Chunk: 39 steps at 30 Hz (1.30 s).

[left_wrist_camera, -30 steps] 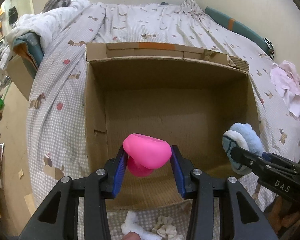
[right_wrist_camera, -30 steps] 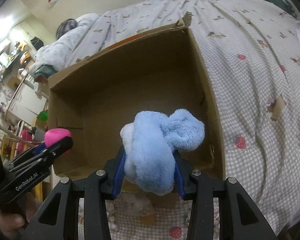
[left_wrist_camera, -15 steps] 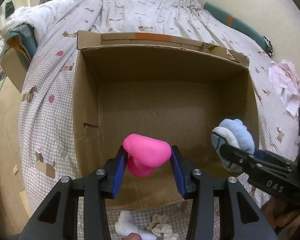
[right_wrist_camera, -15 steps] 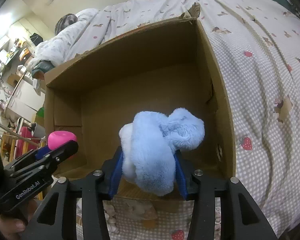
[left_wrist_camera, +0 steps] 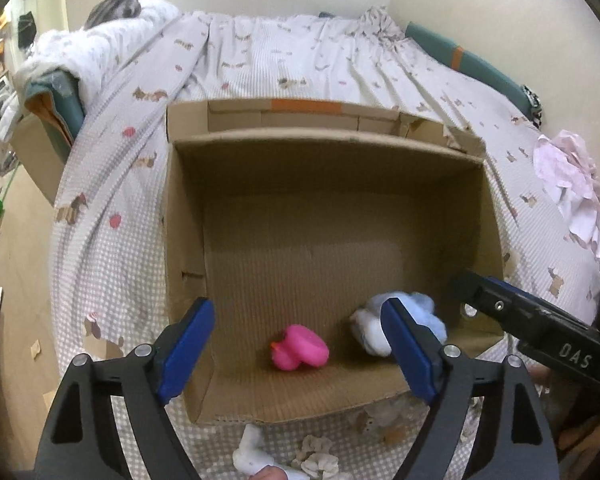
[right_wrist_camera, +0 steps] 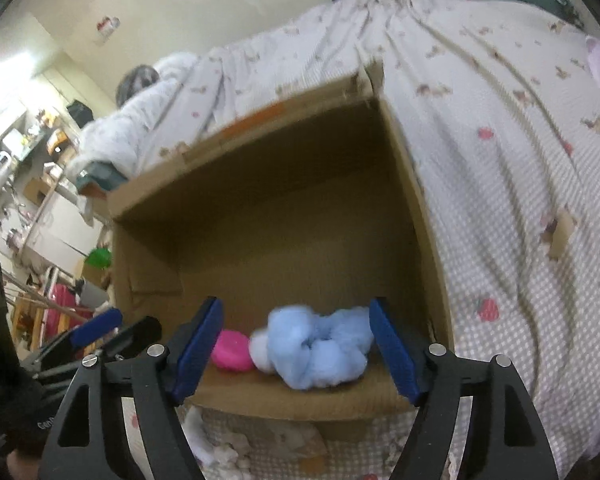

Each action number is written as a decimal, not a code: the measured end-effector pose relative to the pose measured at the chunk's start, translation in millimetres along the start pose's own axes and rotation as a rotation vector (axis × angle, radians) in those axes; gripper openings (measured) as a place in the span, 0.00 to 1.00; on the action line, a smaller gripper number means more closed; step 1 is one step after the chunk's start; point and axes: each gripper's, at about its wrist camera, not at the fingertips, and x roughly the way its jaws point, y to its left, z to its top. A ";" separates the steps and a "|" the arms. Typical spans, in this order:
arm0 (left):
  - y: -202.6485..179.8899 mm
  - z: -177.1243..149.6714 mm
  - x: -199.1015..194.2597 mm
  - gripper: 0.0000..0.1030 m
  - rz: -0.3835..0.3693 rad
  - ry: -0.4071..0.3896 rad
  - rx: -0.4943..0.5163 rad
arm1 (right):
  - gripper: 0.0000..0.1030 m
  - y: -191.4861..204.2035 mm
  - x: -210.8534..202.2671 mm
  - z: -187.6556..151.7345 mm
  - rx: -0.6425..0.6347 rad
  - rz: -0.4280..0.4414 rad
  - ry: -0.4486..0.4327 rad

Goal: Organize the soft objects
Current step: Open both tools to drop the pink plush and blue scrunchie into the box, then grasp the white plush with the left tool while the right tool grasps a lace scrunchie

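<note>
Cardboard box (left_wrist_camera: pixel 188 240) now holds both toys at the lower centre of the frame: the pink duck (left_wrist_camera: pixel 299 347) and blue plush (right_wrist_camera: pixel 320 346), clamped half a second ago. The left gripper (left_wrist_camera: pixel 300 354) and right gripper (right_wrist_camera: pixel 296 350) hang with fingers spread apart and empty, so this drop looks finished.

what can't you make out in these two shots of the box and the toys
- Blue plush toy, left wrist view: partly hidden behind the left gripper's finger; its shape is unclear.
- Pink toy, right wrist view: half covered by the right gripper's finger and the plush.
- White scraps in front of the cardboard box: cut off by the bottom edge.
- Shelves, right wrist view: too blurred to identify.
</note>
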 end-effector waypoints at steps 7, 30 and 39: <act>4.1 4.6 -3.6 0.85 0.027 0.002 -0.013 | 1.00 8.7 -15.7 1.7 -0.037 0.025 -0.082; 31.6 -11.9 -36.0 0.96 0.058 -0.035 -0.088 | 1.00 2.7 -46.0 -15.1 -0.069 -0.076 -0.128; 37.0 -35.9 -51.6 0.96 0.057 0.005 -0.079 | 1.00 -2.5 -58.1 -36.2 -0.084 -0.117 -0.089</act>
